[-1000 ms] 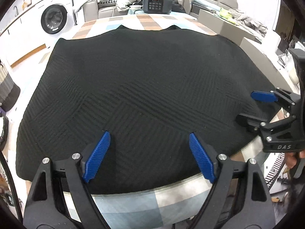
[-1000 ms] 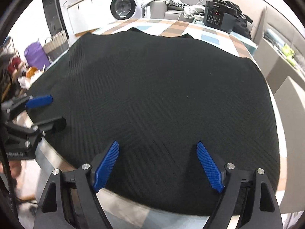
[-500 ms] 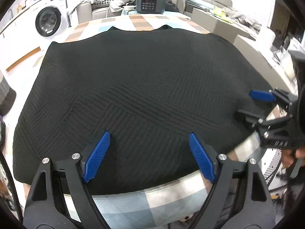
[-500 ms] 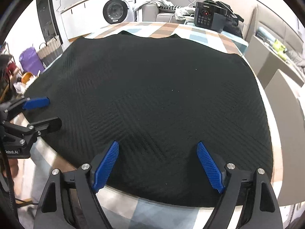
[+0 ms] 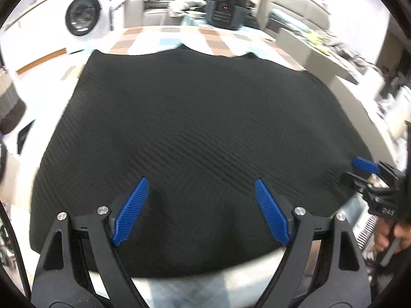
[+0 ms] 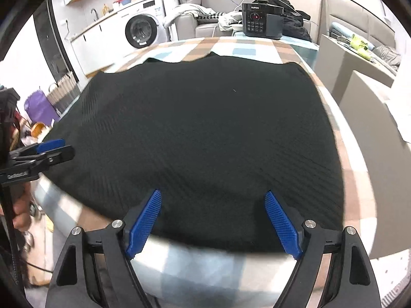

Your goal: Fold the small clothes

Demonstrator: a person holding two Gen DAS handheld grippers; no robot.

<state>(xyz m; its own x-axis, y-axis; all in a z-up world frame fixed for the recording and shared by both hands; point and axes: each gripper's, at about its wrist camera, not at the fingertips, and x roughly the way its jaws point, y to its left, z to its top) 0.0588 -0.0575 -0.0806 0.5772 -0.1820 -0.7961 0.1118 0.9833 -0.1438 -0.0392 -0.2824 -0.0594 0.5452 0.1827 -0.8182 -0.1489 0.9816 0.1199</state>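
Black knit garment [image 5: 195, 133] lies spread flat on the checked bench [image 5: 205, 38], filling mid-frame, no fold made yet. Left gripper [image 5: 200, 210] jaws stand apart; right gripper [image 6: 213, 225] jaws, just narrowing, remain apart above its near hem.

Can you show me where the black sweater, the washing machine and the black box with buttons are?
black sweater [image 6: 205, 128]: right wrist view, middle of the knit.
washing machine [image 6: 140, 32]: right wrist view, round door.
black box with buttons [image 6: 257, 23]: right wrist view, button panel.
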